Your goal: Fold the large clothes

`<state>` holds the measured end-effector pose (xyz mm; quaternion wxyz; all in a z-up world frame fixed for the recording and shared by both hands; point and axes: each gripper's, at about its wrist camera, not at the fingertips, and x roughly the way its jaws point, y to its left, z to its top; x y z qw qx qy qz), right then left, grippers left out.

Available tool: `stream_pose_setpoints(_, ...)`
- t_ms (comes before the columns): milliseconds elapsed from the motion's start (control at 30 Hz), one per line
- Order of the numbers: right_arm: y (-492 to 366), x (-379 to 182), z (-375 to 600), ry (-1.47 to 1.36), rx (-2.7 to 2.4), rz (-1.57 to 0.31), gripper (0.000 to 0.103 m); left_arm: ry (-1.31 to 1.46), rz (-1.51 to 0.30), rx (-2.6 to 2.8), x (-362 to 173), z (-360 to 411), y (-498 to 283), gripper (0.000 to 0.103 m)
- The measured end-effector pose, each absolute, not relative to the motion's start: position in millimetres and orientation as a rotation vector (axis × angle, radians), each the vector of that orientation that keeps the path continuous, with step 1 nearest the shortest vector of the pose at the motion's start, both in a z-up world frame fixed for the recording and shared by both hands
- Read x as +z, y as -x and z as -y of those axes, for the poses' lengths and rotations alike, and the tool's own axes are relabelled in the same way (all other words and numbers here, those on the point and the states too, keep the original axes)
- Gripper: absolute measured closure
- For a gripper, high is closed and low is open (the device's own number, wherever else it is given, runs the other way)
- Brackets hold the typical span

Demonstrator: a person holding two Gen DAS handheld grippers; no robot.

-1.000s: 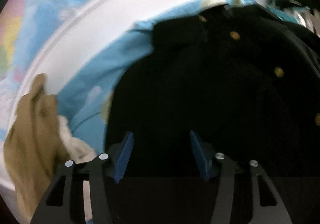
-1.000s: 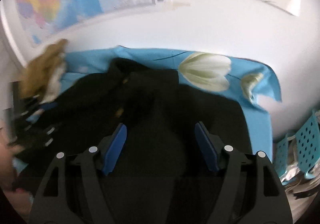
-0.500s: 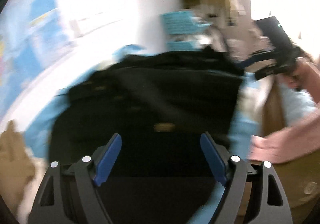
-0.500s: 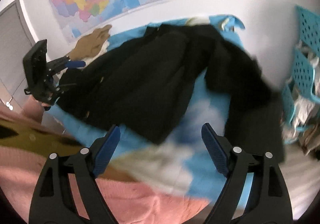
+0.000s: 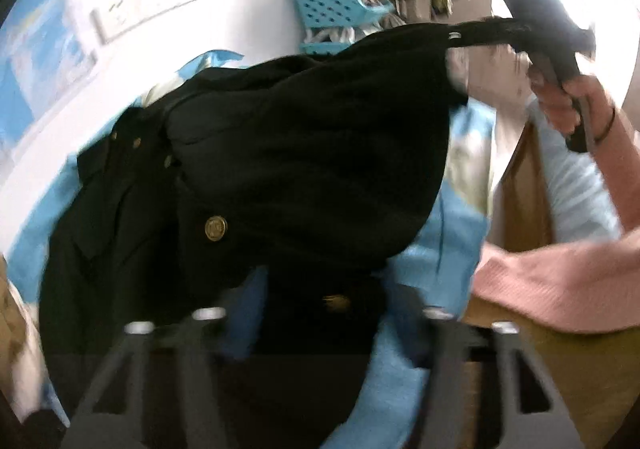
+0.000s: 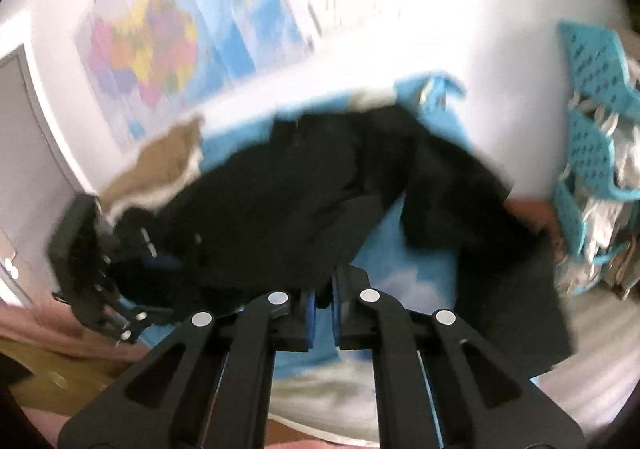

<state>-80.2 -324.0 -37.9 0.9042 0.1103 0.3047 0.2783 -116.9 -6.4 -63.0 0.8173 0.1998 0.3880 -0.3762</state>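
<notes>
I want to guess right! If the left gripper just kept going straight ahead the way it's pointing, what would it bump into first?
Most likely the black coat. It fills the view just ahead of the left gripper, with dark cloth and a gold button already between its blurred fingers. The blue sheet lies underneath. Depth is hard to judge.

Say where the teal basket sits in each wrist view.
In the left wrist view the teal basket is top centre against the white wall, just behind the black coat. In the right wrist view it is at the right edge, beyond the coat's end.
</notes>
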Motion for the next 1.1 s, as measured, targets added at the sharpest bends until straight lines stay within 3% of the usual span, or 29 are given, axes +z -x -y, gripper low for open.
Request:
stream_pose_setpoints(200, 106, -8, 350, -0.224, 0.543, -0.564, 0.097, -0.138, -0.853, -0.709, -34, -53, 85, 0.070)
stream_pose_setpoints(367, 98, -59, 351, -0.211, 0.494, -0.717, 0.092, -0.120, -0.914, -0.625, -49, -73, 80, 0.070)
stream_pose_setpoints(433, 96, -77, 346, -0.204, 0.480, -0.764, 0.082, -0.143, -0.931, -0.613, -57, -73, 87, 0.066)
stream_pose_setpoints(467, 96, -85, 345, -0.220, 0.505, -0.774, 0.068, -0.166, -0.927, -0.589, -59, -76, 94, 0.056)
stream_pose_setpoints(500, 97, -92, 345, -0.235, 0.515, -0.774, 0.042, -0.173, -0.916, -0.579, -61, -82, 102, 0.045)
stream_pose_setpoints(533, 96, -97, 344, -0.241, 0.498, -0.776, 0.031, -0.169, -0.901, -0.578, -61, -89, 111, 0.040)
stream_pose_setpoints(600, 94, -107, 346, -0.257, 0.476, -0.768, 0.033, -0.140, -0.879, -0.565, -58, -106, 121, 0.032)
stream_pose_setpoints(667, 93, -112, 347, -0.282, 0.485, -0.754, 0.040, -0.099, -0.853, -0.559, -54, -126, 134, 0.031)
stream_pose_setpoints(700, 91, -112, 345, -0.280, 0.484, -0.751, 0.053, -0.077, -0.852, -0.563, -54, -133, 138, 0.028)
stream_pose_setpoints(733, 88, -114, 343, -0.274, 0.487, -0.756, 0.063, -0.059, -0.854, -0.554, -55, -141, 144, 0.017)
stream_pose_setpoints(767, 86, -114, 342, -0.271, 0.499, -0.765, 0.087, -0.049, -0.853, -0.533, -58, -149, 153, 0.014)
stream_pose_setpoints(800, 84, -114, 340, -0.278, 0.512, -0.767, 0.097, -0.042, -0.857, -0.531, -60, -153, 158, 0.014)
stream_pose_setpoints(1000, 90, -83, 351, -0.391, 0.594, -0.636, 0.098, -0.089, -0.921, -0.488, -84, -149, 178, 0.012)
stream_pose_setpoints(1067, 92, -72, 351, -0.415, 0.620, -0.608, 0.098, -0.071, -0.919, -0.476, -89, -146, 172, 0.036)
stream_pose_setpoints(1100, 93, -67, 351, -0.424, 0.633, -0.599, 0.098, -0.048, -0.939, -0.469, -93, -145, 167, 0.076)
